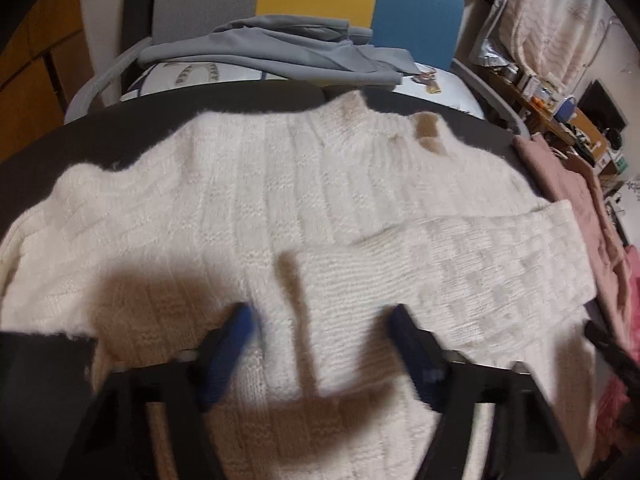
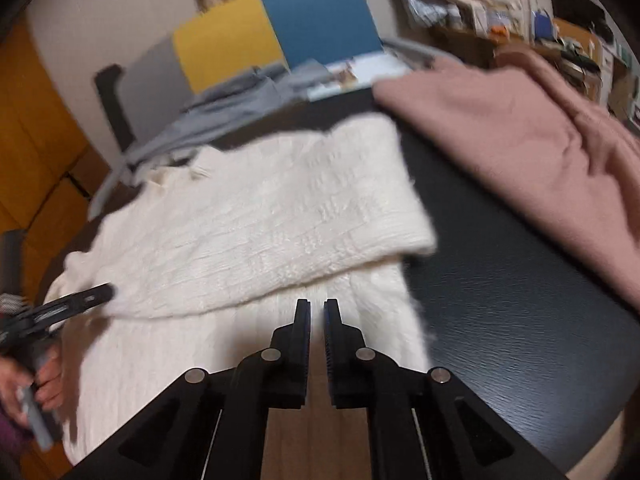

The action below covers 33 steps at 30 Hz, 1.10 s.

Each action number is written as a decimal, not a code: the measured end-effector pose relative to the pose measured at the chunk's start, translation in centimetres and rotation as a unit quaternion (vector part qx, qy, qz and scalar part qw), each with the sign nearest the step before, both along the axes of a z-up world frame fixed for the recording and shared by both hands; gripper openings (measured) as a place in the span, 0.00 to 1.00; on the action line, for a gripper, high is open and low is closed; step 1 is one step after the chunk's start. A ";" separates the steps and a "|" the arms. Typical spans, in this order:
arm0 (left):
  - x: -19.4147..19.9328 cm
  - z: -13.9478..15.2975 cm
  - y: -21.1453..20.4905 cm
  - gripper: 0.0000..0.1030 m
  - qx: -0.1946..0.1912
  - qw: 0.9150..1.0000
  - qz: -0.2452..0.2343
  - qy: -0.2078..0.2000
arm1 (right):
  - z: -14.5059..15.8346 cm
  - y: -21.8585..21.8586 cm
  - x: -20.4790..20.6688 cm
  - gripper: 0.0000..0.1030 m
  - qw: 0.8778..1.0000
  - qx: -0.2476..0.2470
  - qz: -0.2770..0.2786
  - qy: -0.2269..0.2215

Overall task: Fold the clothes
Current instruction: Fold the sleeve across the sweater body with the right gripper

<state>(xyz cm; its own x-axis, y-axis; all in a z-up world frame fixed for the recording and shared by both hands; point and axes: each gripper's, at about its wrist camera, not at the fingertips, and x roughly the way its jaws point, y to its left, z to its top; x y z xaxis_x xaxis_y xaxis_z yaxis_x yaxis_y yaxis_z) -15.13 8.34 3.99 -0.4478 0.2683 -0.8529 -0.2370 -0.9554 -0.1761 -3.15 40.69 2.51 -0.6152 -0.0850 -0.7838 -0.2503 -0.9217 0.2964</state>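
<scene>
The left gripper [image 1: 322, 320] hovers spread above the cream sweater [image 1: 248, 200]. The right gripper [image 2: 316, 312], nearly pressed together and pinching nothing, hangs over the sweater's hem.

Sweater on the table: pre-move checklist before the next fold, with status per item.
1. One sleeve folded across the sweater body: ok.
2. Other sleeve folded in: cannot tell; that side bulges outward in the left wrist view.
3. Left gripper open and empty above the knit: ok.
4. Right gripper free of fabric: ok; jaws nearly closed with nothing between them, so open it before grasping.
5. Pink cloth apart from the sweater: ok; bare table shows between them.
6. Grey garment off the collar: cannot tell; it lies close behind the top edge.
</scene>
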 end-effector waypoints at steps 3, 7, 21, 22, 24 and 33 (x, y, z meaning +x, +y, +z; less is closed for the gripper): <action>-0.3 0.7 -0.1 0.18 -0.003 1.000 -0.011 0.001 | -0.6 0.7 -0.9 0.07 0.999 -0.025 -0.036 0.014; -1.0 2.9 -1.5 0.08 0.034 0.999 -0.006 0.018 | -1.1 1.2 -0.9 0.04 0.997 -0.035 -0.052 0.034; -1.4 1.8 -3.4 0.78 0.052 0.998 0.028 -0.007 | -2.1 3.0 -1.0 0.04 0.991 -0.089 -0.065 0.074; -0.9 1.5 -3.4 0.78 0.067 0.997 0.033 -0.005 | -2.2 3.1 -1.0 0.04 0.990 -0.093 -0.066 0.078; -0.6 0.9 -2.9 0.78 0.065 0.997 0.032 -0.009 | -2.4 3.3 -0.8 0.04 0.989 -0.100 -0.068 0.083; 0.9 0.7 0.3 0.09 0.027 0.999 -0.017 0.017 | -2.4 3.3 -0.5 0.04 0.988 -0.104 -0.069 0.088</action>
